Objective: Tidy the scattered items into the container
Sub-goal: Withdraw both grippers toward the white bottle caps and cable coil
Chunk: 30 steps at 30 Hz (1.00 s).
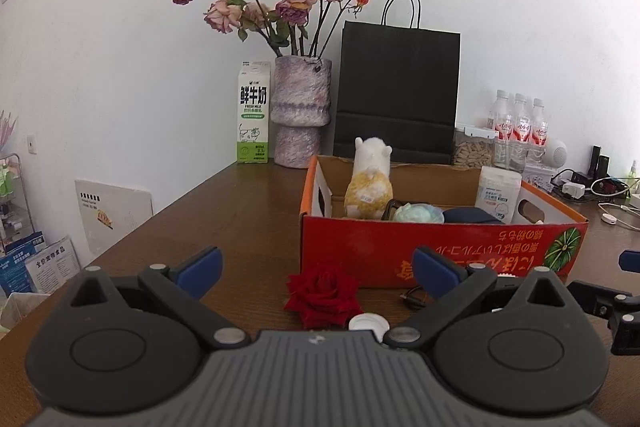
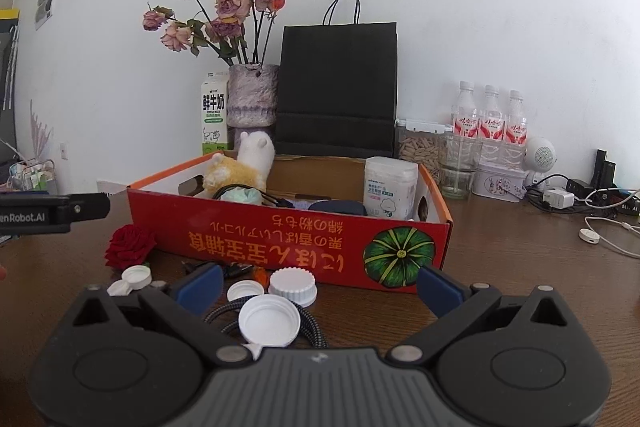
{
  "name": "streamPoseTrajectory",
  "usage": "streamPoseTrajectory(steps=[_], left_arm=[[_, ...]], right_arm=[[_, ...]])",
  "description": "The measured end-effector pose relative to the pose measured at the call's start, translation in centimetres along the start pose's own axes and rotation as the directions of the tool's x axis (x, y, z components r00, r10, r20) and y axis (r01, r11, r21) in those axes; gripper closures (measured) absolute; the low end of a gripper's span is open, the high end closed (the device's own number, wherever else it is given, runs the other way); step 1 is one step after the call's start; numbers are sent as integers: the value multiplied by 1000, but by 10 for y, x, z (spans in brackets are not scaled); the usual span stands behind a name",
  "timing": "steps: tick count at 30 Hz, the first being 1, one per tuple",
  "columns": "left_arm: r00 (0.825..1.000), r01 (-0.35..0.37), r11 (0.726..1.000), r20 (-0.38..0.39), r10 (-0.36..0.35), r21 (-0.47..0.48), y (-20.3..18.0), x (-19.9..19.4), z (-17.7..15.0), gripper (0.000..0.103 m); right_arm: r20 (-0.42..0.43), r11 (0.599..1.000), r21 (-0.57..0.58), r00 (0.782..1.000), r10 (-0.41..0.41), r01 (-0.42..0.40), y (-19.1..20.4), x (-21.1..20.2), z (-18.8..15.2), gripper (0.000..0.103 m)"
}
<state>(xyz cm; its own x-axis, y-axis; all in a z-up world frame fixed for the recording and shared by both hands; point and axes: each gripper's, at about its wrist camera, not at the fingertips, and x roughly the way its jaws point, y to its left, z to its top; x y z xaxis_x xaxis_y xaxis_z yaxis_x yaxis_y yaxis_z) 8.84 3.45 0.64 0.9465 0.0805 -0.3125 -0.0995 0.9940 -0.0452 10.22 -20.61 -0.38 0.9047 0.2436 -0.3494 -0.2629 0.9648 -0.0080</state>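
Note:
A red cardboard box [image 1: 360, 247] [image 2: 248, 227] stands on the brown table and holds a plush alpaca [image 1: 370, 183] [image 2: 244, 167], a white tub [image 2: 389, 187] and other items. In front of it lie a red rose [image 1: 322, 293] [image 2: 130, 245], several white bottle caps [image 2: 269, 319] and a braided cable [image 2: 308, 323]. My left gripper [image 1: 318, 275] is open, with the rose lying between its blue fingertips. The right gripper [image 2: 318, 287] is open too, over the caps and cable. Neither holds anything.
Behind the box stand a milk carton [image 1: 253, 113], a vase of dried roses [image 1: 301, 111], a black paper bag [image 1: 398, 91], water bottles [image 2: 488, 119], jars and a tin. Chargers and cables [image 2: 592, 207] lie at the right. The table's left edge [image 1: 120, 247] drops off.

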Motion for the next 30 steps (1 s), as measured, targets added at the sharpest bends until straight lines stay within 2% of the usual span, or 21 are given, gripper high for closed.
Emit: streamPoseTrajectory(steps=[13,17,30], left_arm=[[999,3,1000,-49,-2,28,15,-10,-13,0],[1000,-7,1000,-22,7,24,15,-15,-14,0],[1000,-22,1000,4,22,5,27,-23,-15,0]], right_arm=[[-43,1000,0,999,-3,3,5,-11,-6,0],[-41,1000,-11,999,2,-3,8,-15,-7,0],[-140,998,-25,989,52,-56,22,-8,-11,0]])
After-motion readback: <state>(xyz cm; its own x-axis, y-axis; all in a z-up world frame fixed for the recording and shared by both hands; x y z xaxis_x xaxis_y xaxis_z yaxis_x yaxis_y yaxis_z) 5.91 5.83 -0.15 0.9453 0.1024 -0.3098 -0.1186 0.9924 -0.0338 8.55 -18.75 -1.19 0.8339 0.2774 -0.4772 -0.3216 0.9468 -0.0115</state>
